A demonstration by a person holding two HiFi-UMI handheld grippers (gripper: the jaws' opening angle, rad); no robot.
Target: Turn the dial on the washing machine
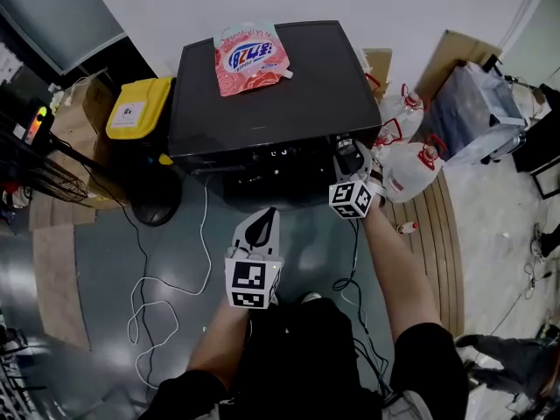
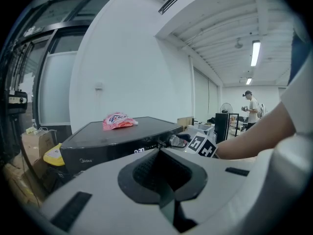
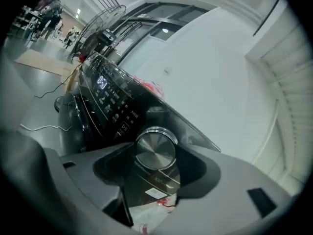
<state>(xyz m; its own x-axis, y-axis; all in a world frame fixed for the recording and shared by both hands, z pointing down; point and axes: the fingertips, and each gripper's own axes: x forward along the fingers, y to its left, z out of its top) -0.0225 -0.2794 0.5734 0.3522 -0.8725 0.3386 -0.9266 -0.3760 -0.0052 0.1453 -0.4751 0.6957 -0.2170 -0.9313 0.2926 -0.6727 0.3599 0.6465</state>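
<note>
Gripper R [image 3: 152, 173]: part-open, jaws flank dial [image 3: 155, 150], contact unclear | Gripper L [image 2: 164, 185]: closed, empty

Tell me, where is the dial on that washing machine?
The dial sits at the right end of the washing machine's front panel, just past the buttons. In the right gripper view it shows between the parted jaws of the right tool.
</note>
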